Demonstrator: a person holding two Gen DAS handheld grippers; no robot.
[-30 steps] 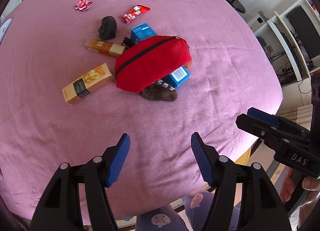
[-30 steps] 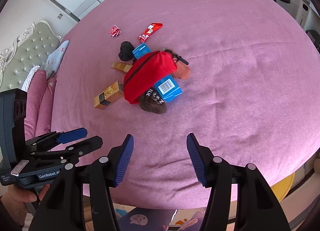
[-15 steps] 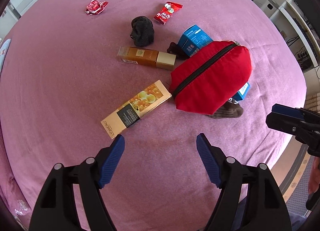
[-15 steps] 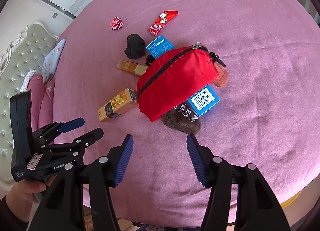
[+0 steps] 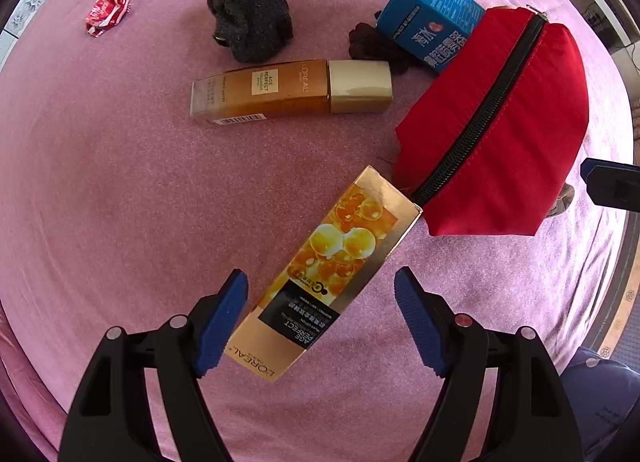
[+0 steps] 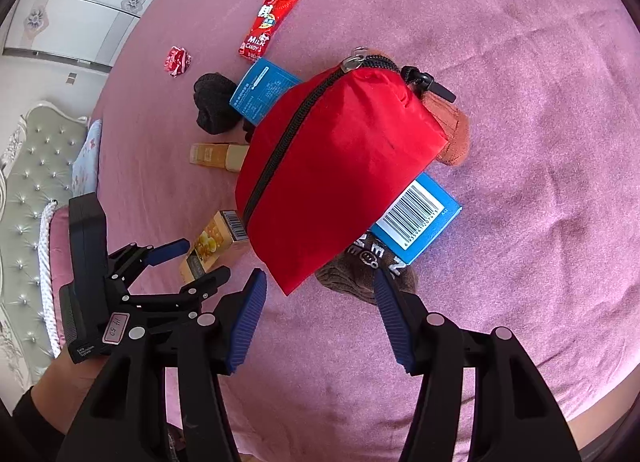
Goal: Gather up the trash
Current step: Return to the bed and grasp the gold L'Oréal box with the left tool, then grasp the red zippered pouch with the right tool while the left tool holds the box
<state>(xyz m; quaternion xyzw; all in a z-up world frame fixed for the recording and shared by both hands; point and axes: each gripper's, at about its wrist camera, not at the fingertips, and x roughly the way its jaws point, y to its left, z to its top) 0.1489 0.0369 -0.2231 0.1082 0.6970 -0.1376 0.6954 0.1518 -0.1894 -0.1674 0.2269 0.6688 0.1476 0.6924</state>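
Note:
A gold L'Oreal carton (image 5: 320, 274) lies on the pink tablecloth, its near end between the open jaws of my left gripper (image 5: 320, 318). A red zip pouch (image 5: 496, 130) lies to its right, zipper shut. My right gripper (image 6: 320, 322) is open just in front of the pouch (image 6: 340, 166) and a brown sock (image 6: 360, 274). A red candy wrapper (image 6: 270, 26), a crumpled red wrapper (image 5: 106, 10), a blue carton (image 5: 428, 18) and another blue carton (image 6: 420, 218) lie around the pouch. The left gripper also shows in the right wrist view (image 6: 188, 258).
An amber L'Oreal bottle (image 5: 288, 92) and a dark balled sock (image 5: 250, 20) lie behind the gold carton. An orange-brown cloth (image 6: 452, 134) sticks out from under the pouch. A tufted grey sofa (image 6: 36, 166) stands left of the table. The table edge runs near both grippers.
Both grippers have moved forward and lower toward the pile. The gold carton now lies between the left jaws; the right gripper has closed in on the pouch and brown sock.

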